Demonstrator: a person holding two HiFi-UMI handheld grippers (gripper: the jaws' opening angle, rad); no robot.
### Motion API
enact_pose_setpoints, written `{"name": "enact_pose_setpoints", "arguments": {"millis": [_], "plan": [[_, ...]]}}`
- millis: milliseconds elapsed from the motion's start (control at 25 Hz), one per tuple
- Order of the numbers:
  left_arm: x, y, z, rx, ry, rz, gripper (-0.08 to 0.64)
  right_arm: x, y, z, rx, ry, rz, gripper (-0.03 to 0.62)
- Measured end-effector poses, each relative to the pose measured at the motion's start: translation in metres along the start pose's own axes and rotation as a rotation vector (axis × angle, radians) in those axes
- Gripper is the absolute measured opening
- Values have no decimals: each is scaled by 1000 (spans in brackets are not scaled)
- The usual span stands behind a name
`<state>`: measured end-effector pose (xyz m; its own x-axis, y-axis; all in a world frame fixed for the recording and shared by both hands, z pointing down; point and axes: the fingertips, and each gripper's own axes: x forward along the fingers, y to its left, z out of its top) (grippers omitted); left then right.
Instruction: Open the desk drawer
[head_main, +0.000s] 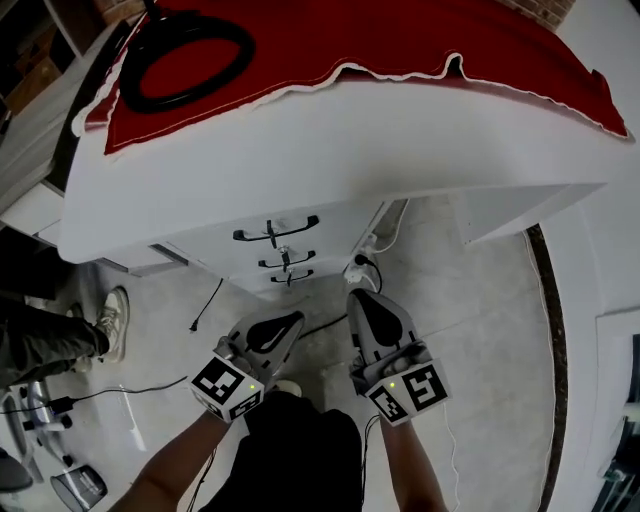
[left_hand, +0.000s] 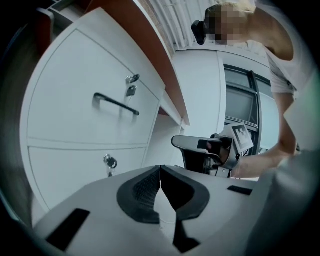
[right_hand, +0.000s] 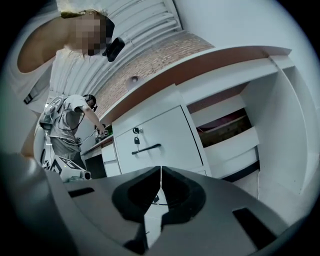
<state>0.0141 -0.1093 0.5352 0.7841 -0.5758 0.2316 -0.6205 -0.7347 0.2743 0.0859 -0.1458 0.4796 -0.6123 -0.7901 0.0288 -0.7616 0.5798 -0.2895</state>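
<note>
both claws hang low in front of the white worktop, side by side, noses toward the drawers under it. the left claw is pressed together with nothing in it. the right claw is pressed together too, and empty. the top drawer is shut, its black handle well apart from either claw. what looks like a key dangles at its lock. a red cloth covers the worktop.
</note>
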Motion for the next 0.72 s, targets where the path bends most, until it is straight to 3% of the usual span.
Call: {"name": "enact_pose_setpoints", "arguments": {"millis": [440,720], "plan": [[16,44,-105,24,-24,39,11,27,-21,-116,7,29,119,18],[11,74,-163,-86,-46,88,11,29,-33,-179,15,65,155,18]]}}
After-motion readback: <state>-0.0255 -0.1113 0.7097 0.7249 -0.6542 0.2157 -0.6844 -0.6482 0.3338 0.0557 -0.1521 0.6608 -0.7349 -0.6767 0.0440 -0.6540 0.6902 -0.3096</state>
